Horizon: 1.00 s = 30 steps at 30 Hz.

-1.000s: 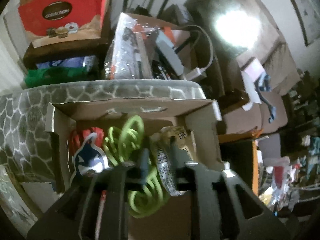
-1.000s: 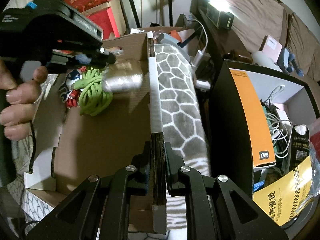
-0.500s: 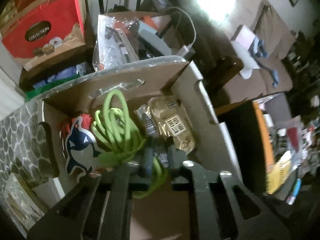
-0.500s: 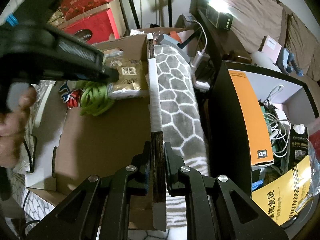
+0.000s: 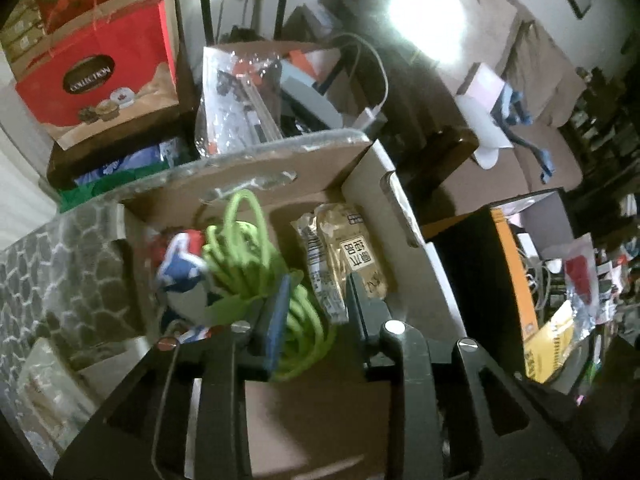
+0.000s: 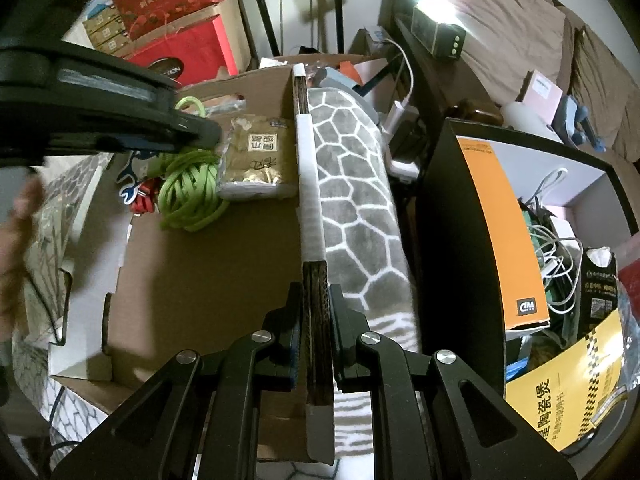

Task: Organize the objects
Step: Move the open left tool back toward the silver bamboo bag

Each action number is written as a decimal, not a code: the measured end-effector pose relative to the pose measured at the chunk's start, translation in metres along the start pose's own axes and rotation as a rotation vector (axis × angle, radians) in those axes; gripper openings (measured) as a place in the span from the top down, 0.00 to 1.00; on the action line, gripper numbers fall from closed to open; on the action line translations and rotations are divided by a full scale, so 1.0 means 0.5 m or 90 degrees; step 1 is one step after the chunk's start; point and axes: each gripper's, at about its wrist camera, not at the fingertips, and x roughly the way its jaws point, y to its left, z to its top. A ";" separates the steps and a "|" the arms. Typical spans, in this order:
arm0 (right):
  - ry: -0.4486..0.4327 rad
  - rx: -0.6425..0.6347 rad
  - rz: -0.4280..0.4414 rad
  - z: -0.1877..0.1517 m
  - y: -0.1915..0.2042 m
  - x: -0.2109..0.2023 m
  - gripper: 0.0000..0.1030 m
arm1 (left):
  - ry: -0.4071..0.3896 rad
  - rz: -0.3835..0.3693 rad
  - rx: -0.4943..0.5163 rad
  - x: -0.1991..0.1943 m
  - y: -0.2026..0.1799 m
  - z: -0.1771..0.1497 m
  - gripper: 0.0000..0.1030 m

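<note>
Left gripper (image 5: 316,300): hovering over the far end of the cardboard box (image 6: 208,280); its jaws have just been opening and are standing apart, released, nothing pinched between them.
Right gripper (image 6: 316,312): its jaws are clenched on the dark edge of the box's right wall (image 6: 310,184), holding it upright.
Snack packet (image 6: 258,160): lying flat on the box floor in the far right corner, touching the right wall, just beyond the left jaws.
Green cord (image 6: 190,188): lying coiled just left of the packet, touching it.
Whale-shaped card (image 5: 182,276): sitting left of the cord, partly under it.
Grey patterned blanket (image 6: 352,208): lying along the outside of the right wall.
Person's hand (image 6: 16,248): showing blurred at the left edge.
</note>
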 end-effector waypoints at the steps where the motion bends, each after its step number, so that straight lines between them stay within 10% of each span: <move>1: 0.000 0.001 0.000 -0.002 0.000 -0.001 0.89 | -0.006 -0.002 0.004 -0.015 0.002 -0.004 0.72; 8: -0.005 0.011 0.007 -0.009 -0.002 -0.001 0.89 | -0.049 0.017 0.019 -0.111 0.034 -0.036 0.63; 11: -0.005 0.012 0.008 -0.011 -0.003 0.000 0.89 | -0.091 0.040 0.026 -0.158 0.056 -0.061 0.39; 30: -0.002 0.009 0.003 -0.022 -0.002 -0.004 0.89 | -0.121 0.123 -0.063 -0.277 0.323 -0.225 0.23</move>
